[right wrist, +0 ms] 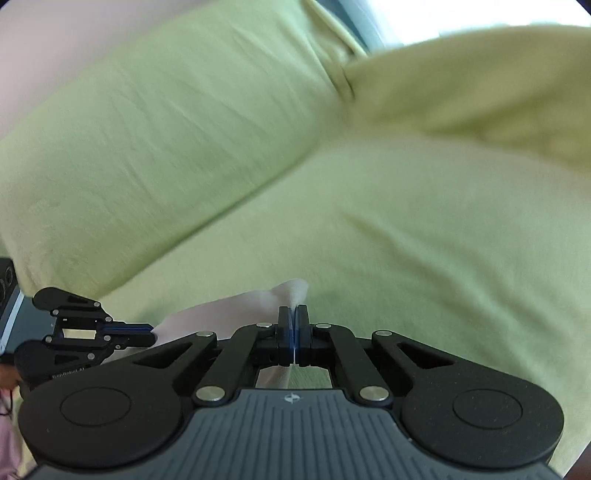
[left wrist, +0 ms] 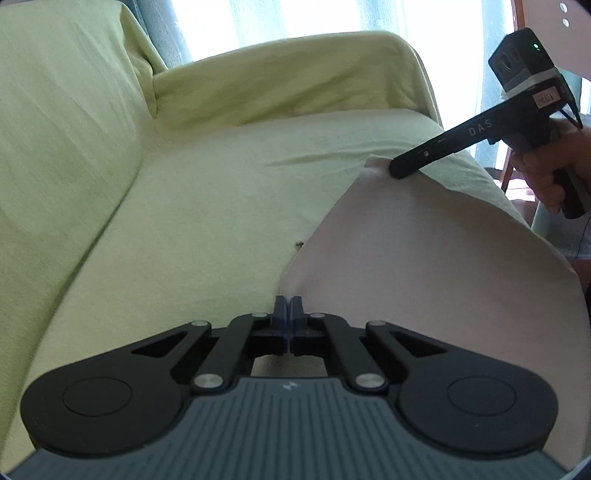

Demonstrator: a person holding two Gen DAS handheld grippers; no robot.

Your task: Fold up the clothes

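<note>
While both grippers pinch one pale pink garment [left wrist: 424,251], the entry reads as follows.

Item: pale pink garment, plain cloth, kind not discernible. Location: lower right of the left wrist view, spread taut and lifted over the seat of a sofa [left wrist: 184,206] draped in a yellow-green cover. One long edge runs diagonally from lower centre to the upper right.

Left gripper [left wrist: 289,301]: lower centre of its own view, jaws pressed together on the near corner of the cloth; puckers radiate from the bite.

Right gripper [right wrist: 293,310]: lower centre of its own view, jaws closed on a fold of pink cloth that pokes out above them. In the left wrist view it enters from the upper right, held by a hand [left wrist: 546,173], its tip on the far corner.

Reason for hold, as a judgement: two corners of one edge are gripped apart, so the cloth hangs flat and wrinkle-free between them, ready to be laid down or doubled over.

Stage: unsettled; the pose suits either spreading the garment out or carrying an edge across in a fold.

Background: bright curtained window [left wrist: 295,18], upper centre.
</note>
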